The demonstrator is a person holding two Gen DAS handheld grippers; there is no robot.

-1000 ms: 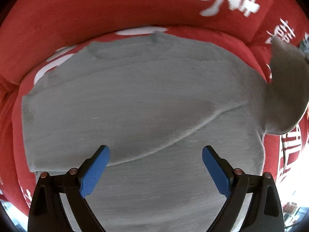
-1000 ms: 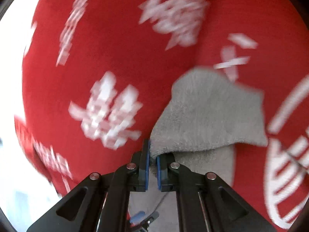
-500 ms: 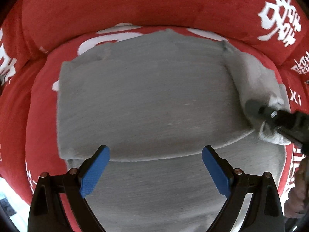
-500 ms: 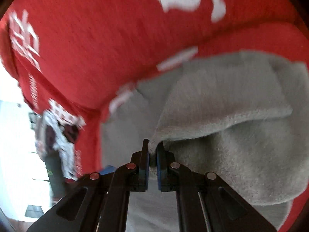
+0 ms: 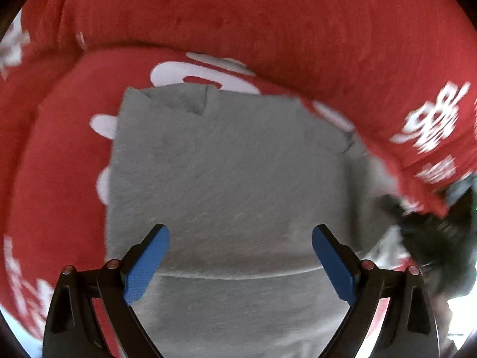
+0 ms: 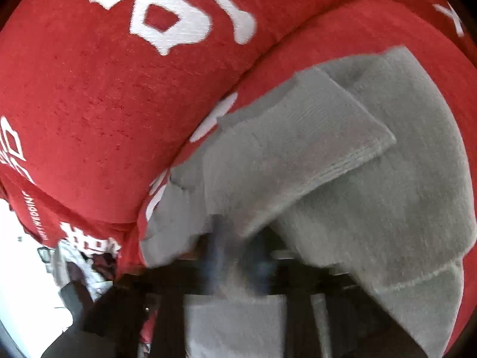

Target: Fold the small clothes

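The grey knitted garment [image 5: 226, 179] lies flat on the seat of a red sofa with white printed characters [image 5: 268, 29], its top edge close under the red back cushion [image 6: 89, 104]. It is already partly folded: in the right wrist view a sleeve flap with a ribbed cuff [image 6: 351, 161] lies turned inward across the body of the cloth.

The left tongs [image 5: 241, 258] hover low over the near part of the garment with their blue pads [image 5: 146, 264] wide apart, gripping nothing. The right tongs [image 6: 238, 256] sit at the garment's side edge, right against the cloth, but they are smeared by motion blur; I cannot tell whether they are apart or clamped on the fabric.

The step in hand looks like laying the side fold down. To do it well, I would say the folded edge should run straight from collar to hem, the cuff should sit flat with no bunching beneath, and the left tongs could press the body to stop it sliding on the plush seat.

The hem nearest the left tongs is cut off by the frame. In the left wrist view the right tongs [image 5: 423, 232] show only as a dark blur. The sleeve on the opposite side is not visible anywhere.
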